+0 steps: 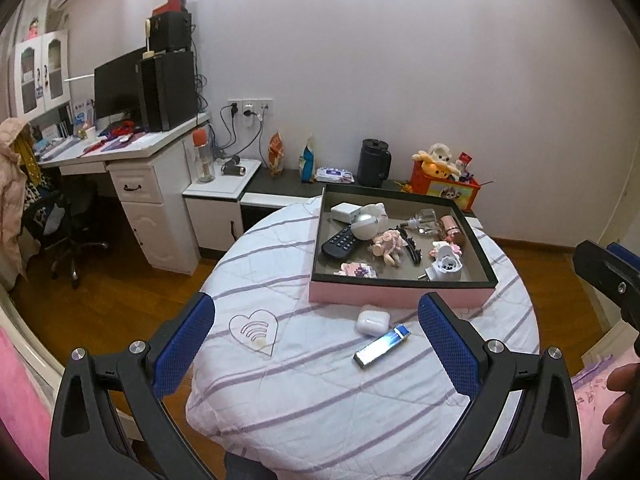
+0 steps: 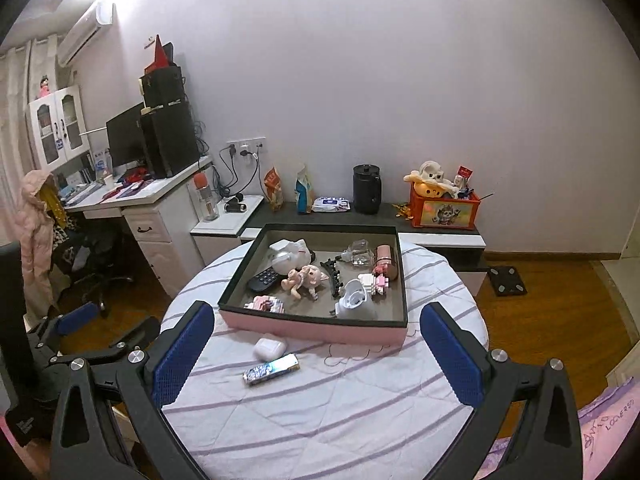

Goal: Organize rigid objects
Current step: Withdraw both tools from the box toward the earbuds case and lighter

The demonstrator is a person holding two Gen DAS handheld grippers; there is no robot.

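Note:
A round table under a striped cloth (image 1: 320, 392) carries a pink tray (image 1: 400, 295) with a dark inside. In the tray lie a black remote (image 1: 340, 242), a doll (image 1: 390, 245), a hair clip, a glass bottle and a white plug-in device (image 1: 447, 264). In front of the tray rest a white earbud case (image 1: 373, 321) and a shiny blue lighter (image 1: 382, 346). My left gripper (image 1: 317, 304) hangs open above them, holding nothing. In the right wrist view the earbud case (image 2: 270, 349) and lighter (image 2: 272, 369) lie before the tray (image 2: 312, 330). My right gripper (image 2: 317, 312) is open and empty.
A heart outline with a wifi mark (image 1: 254, 330) sits on the cloth at left. Behind the table stand a low cabinet with a black mug (image 1: 373, 163) and an orange toy box (image 1: 444, 190). A desk, monitor and office chair (image 1: 68, 232) fill the left. A hand (image 1: 622, 400) shows at right.

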